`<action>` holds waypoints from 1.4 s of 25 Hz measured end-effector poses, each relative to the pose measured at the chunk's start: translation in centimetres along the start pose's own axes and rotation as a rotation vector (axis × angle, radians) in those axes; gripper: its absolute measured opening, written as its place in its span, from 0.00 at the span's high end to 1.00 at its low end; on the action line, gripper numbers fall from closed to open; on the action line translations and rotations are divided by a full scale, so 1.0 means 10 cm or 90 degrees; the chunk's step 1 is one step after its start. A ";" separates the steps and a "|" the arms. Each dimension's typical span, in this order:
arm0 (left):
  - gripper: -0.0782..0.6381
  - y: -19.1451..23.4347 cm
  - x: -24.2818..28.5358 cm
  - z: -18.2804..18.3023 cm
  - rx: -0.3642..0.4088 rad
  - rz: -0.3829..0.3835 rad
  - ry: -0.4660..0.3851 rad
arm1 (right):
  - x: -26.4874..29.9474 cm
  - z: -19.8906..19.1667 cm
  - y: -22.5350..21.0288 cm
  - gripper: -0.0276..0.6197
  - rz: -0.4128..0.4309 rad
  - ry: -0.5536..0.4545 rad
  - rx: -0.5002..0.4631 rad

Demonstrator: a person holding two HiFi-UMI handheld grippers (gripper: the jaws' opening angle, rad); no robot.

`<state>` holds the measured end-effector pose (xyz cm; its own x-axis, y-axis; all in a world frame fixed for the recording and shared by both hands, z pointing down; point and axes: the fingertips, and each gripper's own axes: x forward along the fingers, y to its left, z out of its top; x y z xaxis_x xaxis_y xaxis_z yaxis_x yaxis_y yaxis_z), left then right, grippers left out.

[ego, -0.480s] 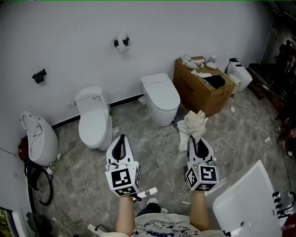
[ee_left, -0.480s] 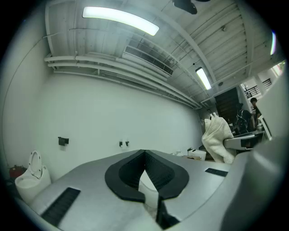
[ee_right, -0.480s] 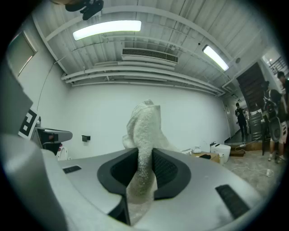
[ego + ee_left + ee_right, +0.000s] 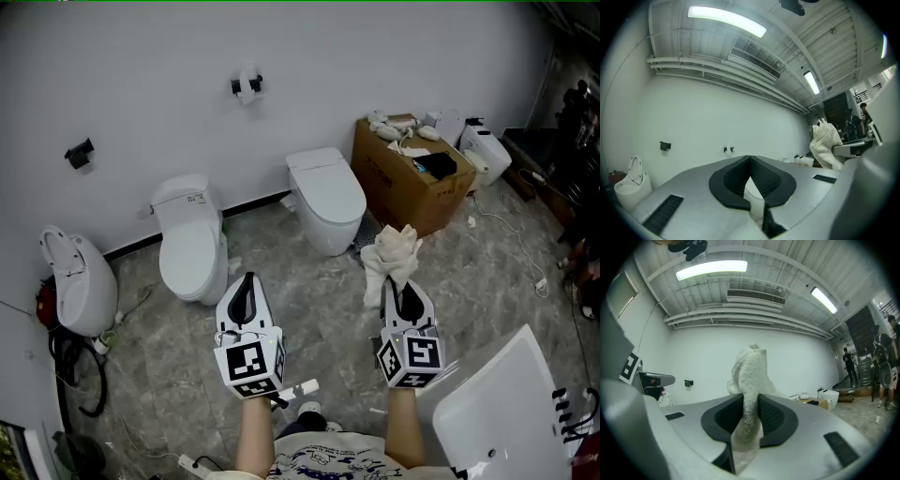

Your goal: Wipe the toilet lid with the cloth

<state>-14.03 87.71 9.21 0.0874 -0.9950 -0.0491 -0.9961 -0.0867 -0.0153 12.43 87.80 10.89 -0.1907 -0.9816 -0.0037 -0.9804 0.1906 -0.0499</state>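
Note:
My right gripper (image 4: 400, 291) is shut on a cream cloth (image 4: 390, 255), which bunches up above its jaws and hangs a little below them; the same cloth (image 4: 750, 380) stands between the jaws in the right gripper view. My left gripper (image 4: 245, 292) is shut with nothing in it, its pads (image 4: 750, 176) touching at the tip. Two white toilets with closed lids stand against the far wall: one (image 4: 325, 196) ahead of the right gripper, one (image 4: 190, 246) ahead of the left. Both grippers hang above the grey floor, short of the toilets.
A third toilet (image 4: 77, 281) with its lid raised stands at the far left beside black cables. A cardboard box (image 4: 412, 178) with small items on top sits right of the middle toilet. A white basin (image 4: 502, 412) lies at the lower right.

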 end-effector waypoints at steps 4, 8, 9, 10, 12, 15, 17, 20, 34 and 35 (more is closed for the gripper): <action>0.89 0.09 0.07 -0.03 -0.003 -0.002 0.000 | 0.09 -0.02 0.05 0.83 -0.007 -0.006 0.006; 0.89 0.22 0.16 -0.09 -0.005 -0.005 0.002 | 0.20 -0.05 0.11 0.83 -0.015 -0.008 0.010; 0.89 0.26 0.19 -0.10 -0.005 -0.006 0.003 | 0.23 -0.06 0.13 0.83 -0.017 -0.008 0.011; 0.89 0.30 0.22 -0.12 -0.006 -0.007 0.003 | 0.26 -0.08 0.15 0.83 -0.019 -0.008 0.012; 0.89 0.36 0.29 -0.16 -0.006 -0.010 0.006 | 0.33 -0.11 0.18 0.83 -0.022 -0.007 0.014; 0.89 0.44 0.39 -0.19 -0.008 -0.012 0.010 | 0.44 -0.15 0.22 0.83 -0.027 0.000 0.012; 0.89 0.46 0.47 -0.24 -0.009 -0.014 0.016 | 0.52 -0.19 0.22 0.83 -0.029 0.007 0.013; 0.89 0.49 0.59 -0.33 -0.007 -0.018 0.028 | 0.66 -0.25 0.24 0.83 -0.028 0.018 0.013; 0.89 0.63 2.02 -0.59 -0.006 0.007 0.047 | 2.22 -0.39 -0.06 0.83 -0.005 0.025 0.026; 0.89 0.62 2.18 -0.57 -0.005 0.009 0.045 | 2.39 -0.36 -0.12 0.83 -0.002 0.023 0.025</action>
<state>-18.39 65.15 13.78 0.0732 -0.9971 0.0217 -0.9973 -0.0734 -0.0071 8.85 64.18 14.45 -0.1896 -0.9813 0.0324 -0.9784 0.1861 -0.0896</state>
